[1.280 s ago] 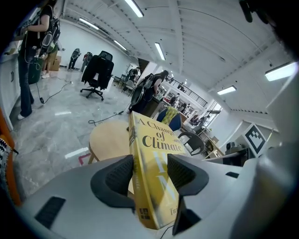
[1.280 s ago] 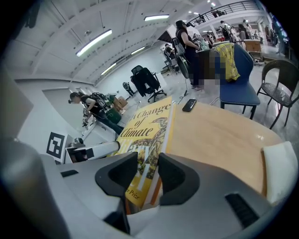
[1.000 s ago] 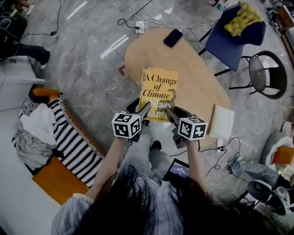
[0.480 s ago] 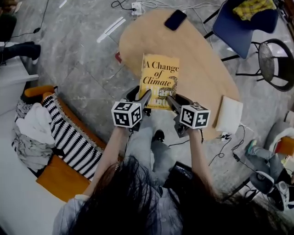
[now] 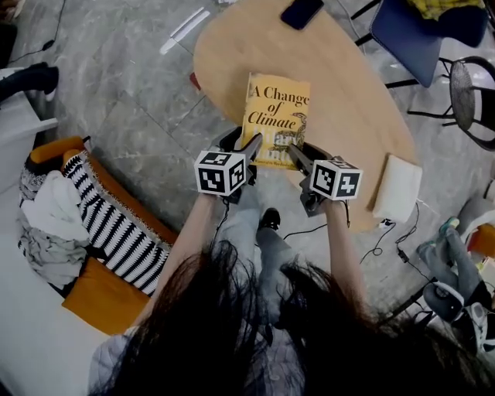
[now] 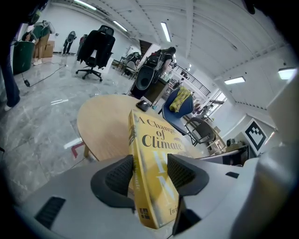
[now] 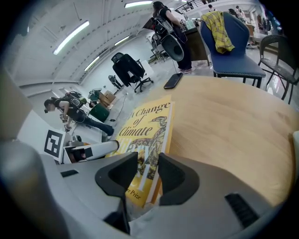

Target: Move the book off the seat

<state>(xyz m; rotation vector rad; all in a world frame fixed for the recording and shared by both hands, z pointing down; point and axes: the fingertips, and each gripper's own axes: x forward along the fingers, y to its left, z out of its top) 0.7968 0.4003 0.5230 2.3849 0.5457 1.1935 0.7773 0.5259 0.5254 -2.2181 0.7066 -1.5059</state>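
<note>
Yellow book [image 5: 276,116], cover titled "A Change of Climate" facing up, over the wooden table's [image 5: 340,85] near edge

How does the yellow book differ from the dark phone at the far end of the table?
The book is yellow, printed and much larger; the phone is plain dark and small. The book is gripped at its near edge by the left gripper and the right gripper; the phone lies untouched. Both are flat rectangles over the wooden table.
</note>
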